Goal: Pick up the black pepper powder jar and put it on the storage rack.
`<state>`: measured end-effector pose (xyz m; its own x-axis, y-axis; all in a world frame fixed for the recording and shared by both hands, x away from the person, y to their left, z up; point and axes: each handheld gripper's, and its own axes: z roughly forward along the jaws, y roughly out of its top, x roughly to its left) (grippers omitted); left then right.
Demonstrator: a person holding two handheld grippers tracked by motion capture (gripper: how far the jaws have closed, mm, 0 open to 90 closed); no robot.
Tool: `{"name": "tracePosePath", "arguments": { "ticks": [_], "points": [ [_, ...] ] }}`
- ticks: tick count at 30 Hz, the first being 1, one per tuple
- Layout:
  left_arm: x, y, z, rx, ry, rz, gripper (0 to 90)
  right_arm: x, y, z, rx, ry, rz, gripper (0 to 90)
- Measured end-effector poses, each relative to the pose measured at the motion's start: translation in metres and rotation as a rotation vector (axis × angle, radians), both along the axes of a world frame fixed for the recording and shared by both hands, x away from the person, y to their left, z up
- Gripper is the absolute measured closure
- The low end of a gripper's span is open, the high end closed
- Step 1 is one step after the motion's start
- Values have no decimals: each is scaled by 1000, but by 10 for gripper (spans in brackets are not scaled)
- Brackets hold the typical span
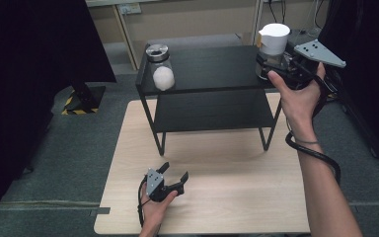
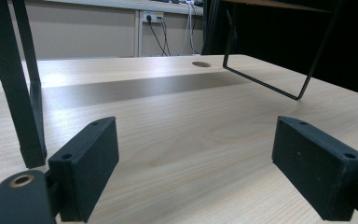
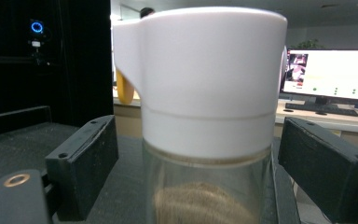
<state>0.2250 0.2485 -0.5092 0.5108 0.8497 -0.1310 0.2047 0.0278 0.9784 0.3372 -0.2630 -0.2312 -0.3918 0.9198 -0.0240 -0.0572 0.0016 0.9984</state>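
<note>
A glass jar with a white spouted lid (image 1: 274, 40) stands at the right end of the black shelf's top board (image 1: 212, 64). My right gripper (image 1: 269, 61) is open around it. In the right gripper view the jar (image 3: 205, 107) has brown grains at its bottom and stands between the pads (image 3: 86, 163), with a small gap on each side. A second glass jar (image 1: 160, 69), with a metal lid and white contents, stands at the board's left end. My left gripper (image 1: 174, 172) rests low over the wooden table (image 1: 217, 207) near its front, open and holding nothing (image 2: 196, 172).
The shelf has a lower board (image 1: 212, 111) and thin legs; one leg (image 2: 25, 116) stands just left of my left gripper, and a wire leg loop (image 2: 270, 84) sits farther right. Black curtains (image 1: 29, 74) flank the table. A lit monitor (image 3: 331, 74) is behind the shelf.
</note>
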Motion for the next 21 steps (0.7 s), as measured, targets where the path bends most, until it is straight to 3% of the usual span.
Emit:
{"name": "tracePosePath", "arguments": {
  "ticks": [21],
  "points": [
    [0, 0, 0, 0, 2, 1, 140, -22, -10, -11, -22, -21, 17, 124]
  ]
}}
